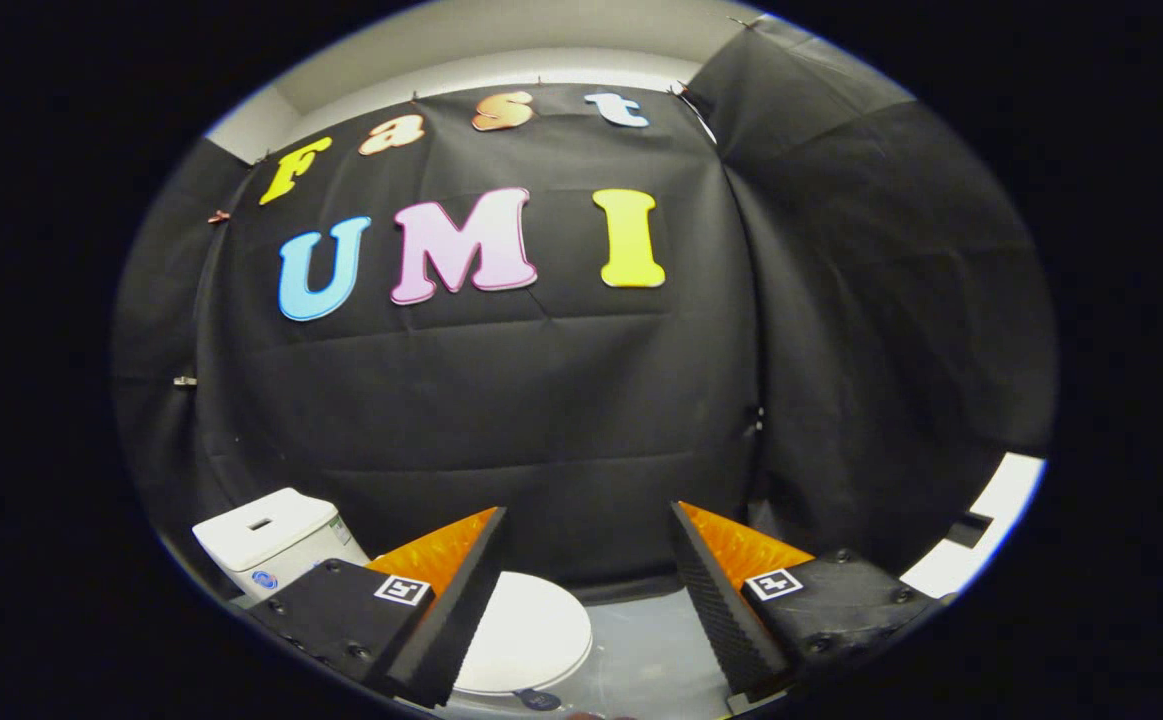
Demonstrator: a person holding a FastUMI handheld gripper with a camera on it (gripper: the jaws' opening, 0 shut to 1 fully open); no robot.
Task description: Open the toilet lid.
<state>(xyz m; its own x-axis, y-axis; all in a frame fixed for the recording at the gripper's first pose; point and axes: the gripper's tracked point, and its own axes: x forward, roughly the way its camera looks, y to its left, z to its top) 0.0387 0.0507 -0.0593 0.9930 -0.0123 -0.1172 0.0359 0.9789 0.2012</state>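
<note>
Gripper (586, 560) spread wide, holding nothing. Lid (526, 630) down, on floor (641, 640) below left finger, tank (266, 535) behind. Likely stiff, light, slick plastic on a hinge; hook under front rim.

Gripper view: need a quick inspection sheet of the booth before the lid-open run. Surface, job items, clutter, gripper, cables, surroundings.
Surface: pale grey floor, bare where it shows.
Job's things: white toilet; lid down and closed, between and below the fingers, nearer the left one; tank beyond the left finger.
Clutter: nothing seen.
Grippers: gripper open, fingers wide apart, holding nothing, not touching the lid.
Cables: nothing seen.
Surroundings: black cloth wall behind the toilet, pinned up with small clips; white wall above it.
</note>
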